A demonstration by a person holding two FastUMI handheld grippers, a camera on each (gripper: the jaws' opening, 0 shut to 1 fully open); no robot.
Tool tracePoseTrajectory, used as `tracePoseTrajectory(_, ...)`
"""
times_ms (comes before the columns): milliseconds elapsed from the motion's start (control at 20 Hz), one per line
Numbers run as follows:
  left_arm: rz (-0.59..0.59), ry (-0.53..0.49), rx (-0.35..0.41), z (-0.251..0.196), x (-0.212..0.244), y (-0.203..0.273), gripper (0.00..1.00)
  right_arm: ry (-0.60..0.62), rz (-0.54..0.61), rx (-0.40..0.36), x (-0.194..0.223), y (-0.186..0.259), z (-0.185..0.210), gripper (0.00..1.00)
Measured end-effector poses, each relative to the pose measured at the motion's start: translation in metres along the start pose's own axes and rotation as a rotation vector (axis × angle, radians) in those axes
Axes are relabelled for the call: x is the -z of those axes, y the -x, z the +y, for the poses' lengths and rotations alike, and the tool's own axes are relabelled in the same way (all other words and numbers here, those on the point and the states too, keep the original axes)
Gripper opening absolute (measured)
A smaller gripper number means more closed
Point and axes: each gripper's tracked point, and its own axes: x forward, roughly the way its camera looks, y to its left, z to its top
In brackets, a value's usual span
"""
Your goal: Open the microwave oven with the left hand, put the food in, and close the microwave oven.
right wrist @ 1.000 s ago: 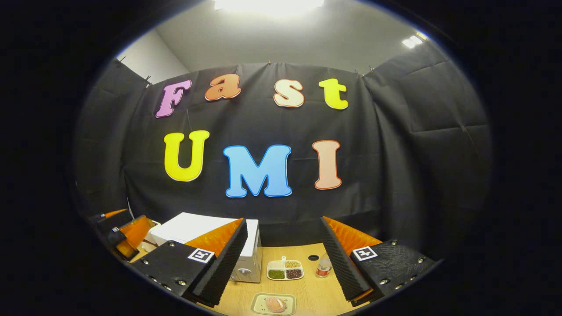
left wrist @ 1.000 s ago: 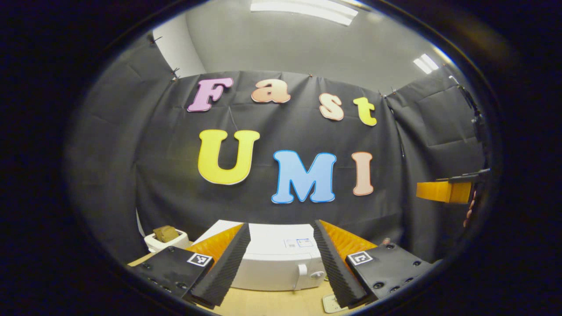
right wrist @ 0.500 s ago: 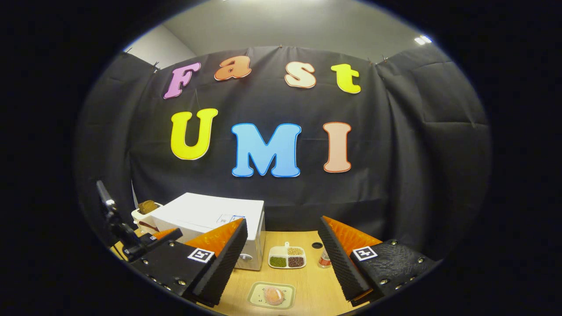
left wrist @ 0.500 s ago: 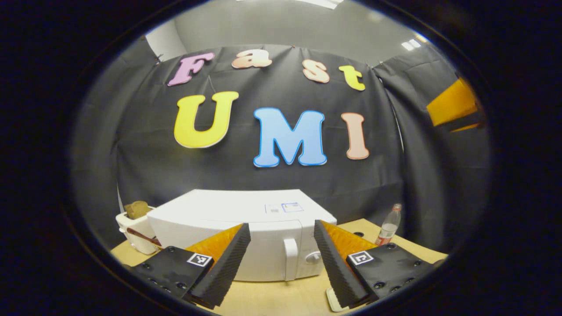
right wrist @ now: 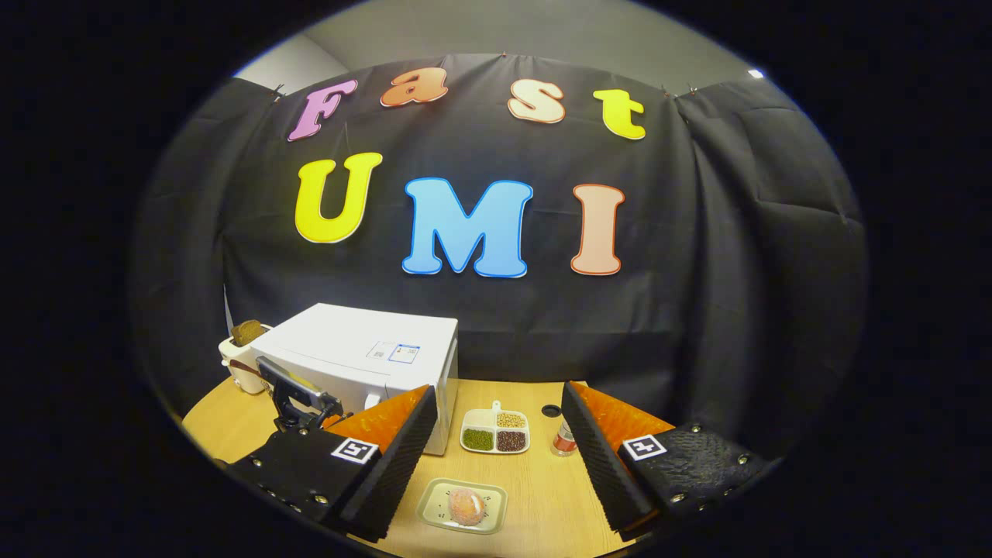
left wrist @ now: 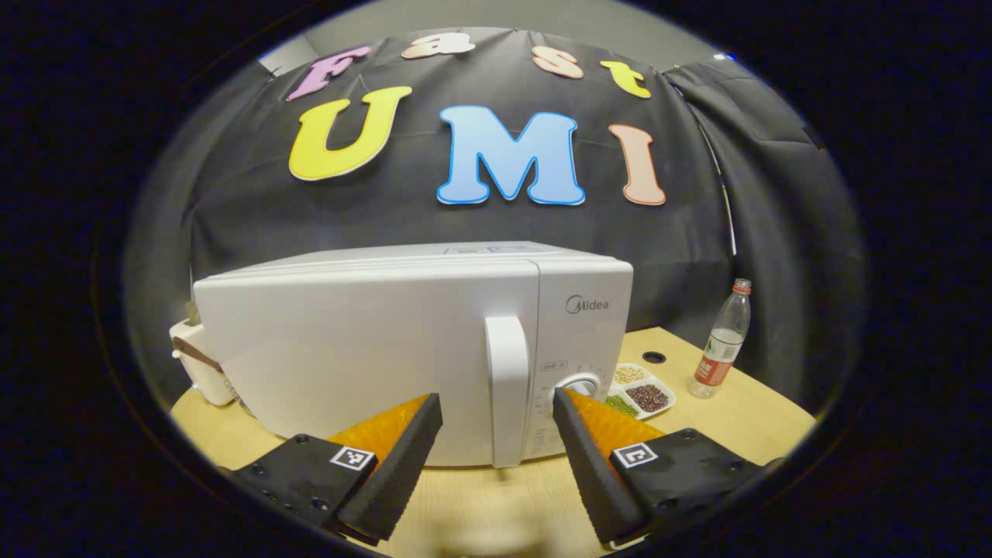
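The white microwave (left wrist: pixel 372 341) stands close in front of my left gripper (left wrist: pixel 494 403), its door shut. The upright door handle (left wrist: pixel 508 372) lines up with the gap between the open fingers, a short way beyond the tips. In the right gripper view the microwave (right wrist: pixel 364 353) sits at the left of the table, with the left gripper's body (right wrist: pixel 298 395) in front of it. A round pinkish food item (right wrist: pixel 465 505) lies on a small pale plate (right wrist: pixel 434 513) near the table's front. My right gripper (right wrist: pixel 497 395) hovers open above it, holding nothing.
A divided dish of beans (right wrist: pixel 496 434) and a plastic bottle (left wrist: pixel 721 341) stand right of the microwave on the wooden table (right wrist: pixel 542 496). A white toaster with bread (right wrist: pixel 244 349) sits behind the microwave's left side. A small round hole (left wrist: pixel 653 357) marks the tabletop.
My left gripper dropped and closed in on the microwave front until the handle faces its gap. The right gripper tilted down a little, bringing more of the table into sight.
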Motion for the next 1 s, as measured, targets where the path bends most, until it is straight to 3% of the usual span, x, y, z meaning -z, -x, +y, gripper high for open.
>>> tracePoseTrajectory(150,0.013,0.009,-0.027,0.004,0.003,-0.010,0.93,-0.017,0.014,0.035,0.002,-0.003,-0.012,0.99)
tracePoseTrajectory(250,0.047,0.000,0.017,-0.007,0.007,-0.018,0.66,-0.020,0.019,0.051,0.004,-0.004,-0.017,0.99)
tracePoseTrajectory(350,0.055,-0.076,0.003,-0.010,0.005,-0.017,0.32,-0.013,0.029,0.056,0.007,-0.007,-0.017,0.99)
tracePoseTrajectory(500,0.076,-0.019,0.044,-0.007,0.007,-0.014,0.24,-0.013,0.029,0.049,0.007,-0.007,-0.013,0.99)
tracePoseTrajectory(650,0.095,-0.061,0.067,-0.007,0.009,-0.011,0.15,-0.012,0.022,0.041,0.005,-0.008,-0.009,0.99)
tracePoseTrajectory(750,0.109,-0.026,0.105,-0.009,0.009,-0.014,0.13,-0.018,0.026,0.034,0.005,-0.009,-0.004,0.99)
tracePoseTrajectory(1000,0.124,-0.069,0.159,-0.005,0.023,0.041,0.07,-0.023,0.010,0.043,0.005,-0.005,-0.007,0.99)
